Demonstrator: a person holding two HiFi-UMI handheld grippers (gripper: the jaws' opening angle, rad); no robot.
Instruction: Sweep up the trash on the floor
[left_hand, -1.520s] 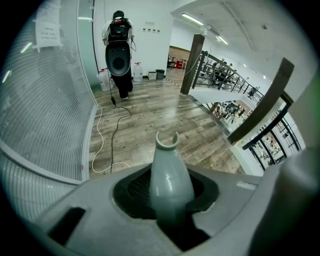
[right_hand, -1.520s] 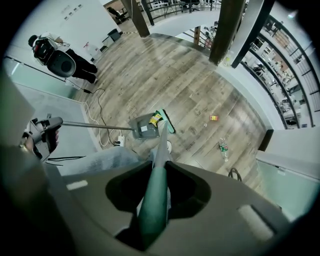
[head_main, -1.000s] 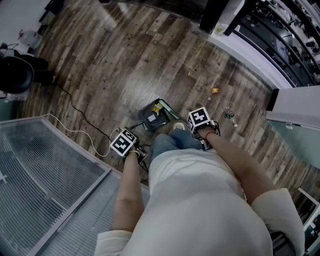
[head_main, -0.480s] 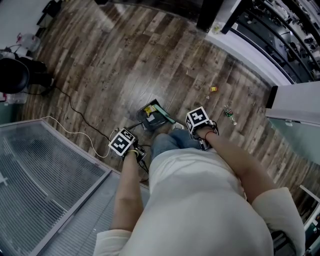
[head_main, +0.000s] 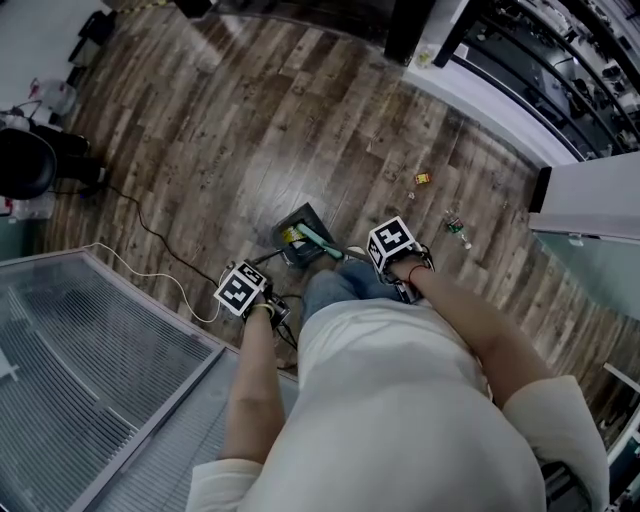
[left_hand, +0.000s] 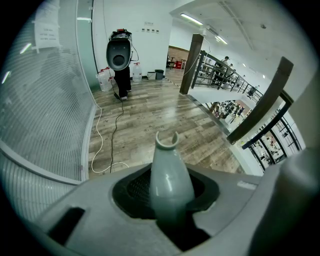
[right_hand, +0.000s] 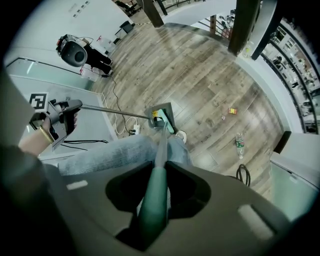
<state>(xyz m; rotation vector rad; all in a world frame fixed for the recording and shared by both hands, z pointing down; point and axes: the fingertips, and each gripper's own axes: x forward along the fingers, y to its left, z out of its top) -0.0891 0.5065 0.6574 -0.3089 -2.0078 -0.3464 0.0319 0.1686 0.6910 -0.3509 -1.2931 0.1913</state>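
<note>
Right gripper is clamped on the green broom handle; left gripper grips the grey dustpan handle. Open plank floor lies ahead, with a ribbed glass partition close on the left. Both forearms reach down beside the knees. I see the dustpan at the feet; a wrapper and a bottle lie right of it, apart. The torso hides the floor below.

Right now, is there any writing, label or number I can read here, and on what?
Nothing can be read.
Paper sheet on the glass wall: print too blurred.
Bottle on the floor: label too small.
Marker cube and its twin: square patterns, no letters.
</note>
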